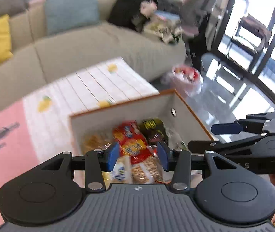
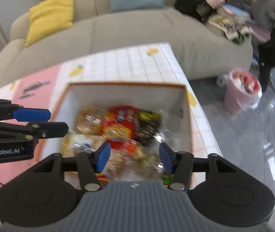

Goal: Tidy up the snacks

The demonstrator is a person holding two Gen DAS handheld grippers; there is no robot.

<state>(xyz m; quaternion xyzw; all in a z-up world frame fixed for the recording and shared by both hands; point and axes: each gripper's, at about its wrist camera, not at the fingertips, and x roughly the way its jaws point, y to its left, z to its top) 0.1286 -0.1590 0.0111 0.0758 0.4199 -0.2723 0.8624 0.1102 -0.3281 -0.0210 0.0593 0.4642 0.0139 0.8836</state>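
A white box with an orange rim (image 1: pixel 122 114) (image 2: pixel 129 94) stands on the table and holds several snack packs: a red pack (image 1: pixel 131 141) (image 2: pixel 118 123), a black and yellow pack (image 1: pixel 152 129) (image 2: pixel 149 119), and clear packs of brown biscuits (image 1: pixel 94 141) (image 2: pixel 88 118). My left gripper (image 1: pixel 138 155) is open above the box's near side, with nothing between its blue pads. My right gripper (image 2: pixel 134 157) is open above the box too, and empty. Each gripper shows in the other's view, the right one (image 1: pixel 234 135) and the left one (image 2: pixel 31 121). Both views are blurred.
The table has a pink and white cloth with lemon prints (image 1: pixel 91 85) (image 2: pixel 118 61). A beige sofa (image 1: pixel 79 44) (image 2: pixel 118 29) with yellow and teal cushions stands behind it. A pink bin with a plastic bag (image 1: pixel 187 79) (image 2: pixel 241 92) stands on the glossy floor to the right.
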